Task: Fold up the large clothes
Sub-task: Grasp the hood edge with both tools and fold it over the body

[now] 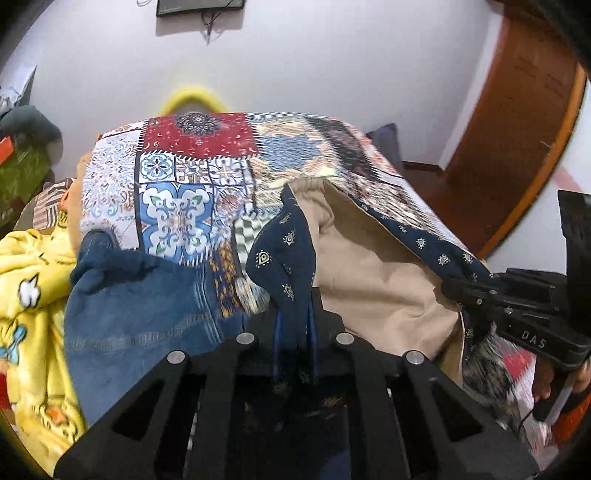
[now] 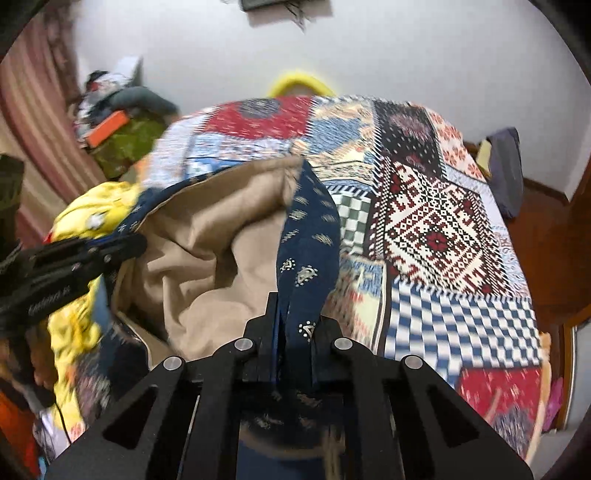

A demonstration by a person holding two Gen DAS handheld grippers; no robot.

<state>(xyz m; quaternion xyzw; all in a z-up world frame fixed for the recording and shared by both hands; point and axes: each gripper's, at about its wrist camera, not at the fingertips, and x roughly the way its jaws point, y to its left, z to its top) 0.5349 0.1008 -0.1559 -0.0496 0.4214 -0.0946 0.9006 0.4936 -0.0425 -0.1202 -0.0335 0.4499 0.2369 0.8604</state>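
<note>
A yellow printed garment (image 1: 26,295) and denim jeans (image 1: 147,314) crowd the patchwork bedspread (image 2: 436,221). Over that bedspread, the navy printed garment (image 1: 288,254), tan lining showing, hangs pinched in both the left gripper (image 1: 295,325) and right gripper (image 2: 291,325).

A: Both views are evenly lit, soft indoor light, no hard glare on the pale wall (image 1: 332,66).

B: Shadows?

A: Faint ones under the dark frame (image 1: 199,7) high on the wall. The black corners are the lens rim.

B: Sharpness?

A: Motion blur smears the patchwork bedspread (image 2: 461,325) near the lower edges, and the yellow cloth (image 2: 77,332) too. Straight lines bow outward; the wooden door (image 1: 517,122) curves.
</note>
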